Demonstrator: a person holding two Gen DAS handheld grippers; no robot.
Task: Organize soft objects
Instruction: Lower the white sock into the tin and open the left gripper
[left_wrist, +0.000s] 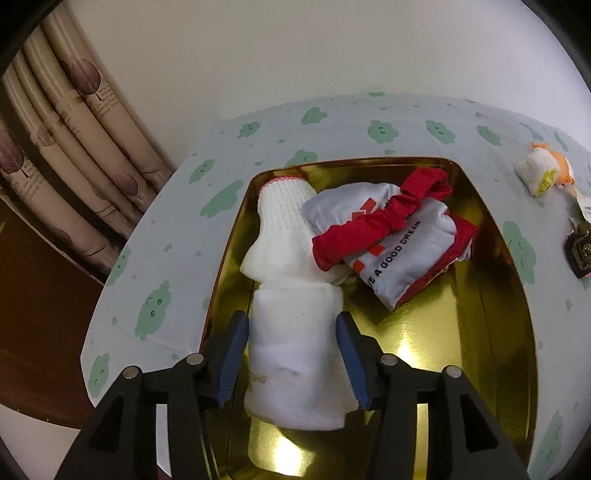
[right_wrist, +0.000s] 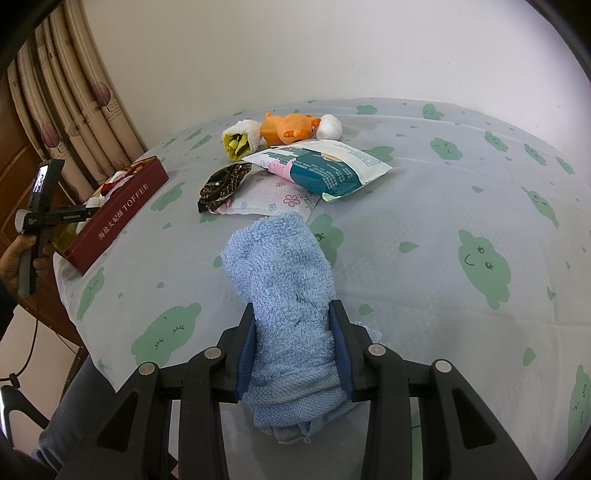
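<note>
My left gripper (left_wrist: 293, 354) is shut on a folded white cloth (left_wrist: 295, 350), held inside the gold-lined tin (left_wrist: 461, 350). In the tin lie a white knitted glove (left_wrist: 280, 214) and a white and red fabric pouch (left_wrist: 388, 236) printed "A GOOD DREAM". My right gripper (right_wrist: 293, 350) is shut on a blue terry towel (right_wrist: 284, 280), held above the tablecloth. In the right wrist view the tin shows as a red "TOFFEE" box (right_wrist: 118, 214) at the left, with the left gripper (right_wrist: 40, 218) over it.
On the cloud-print tablecloth (right_wrist: 443, 221) lie a white and yellow fluffy item (right_wrist: 240, 142), an orange plush toy (right_wrist: 291, 129), a white ball (right_wrist: 330, 126), a teal and white packet (right_wrist: 321, 170), a floral pad (right_wrist: 266, 197) and a dark patterned scrunchie (right_wrist: 221, 184). Curtains hang at the left.
</note>
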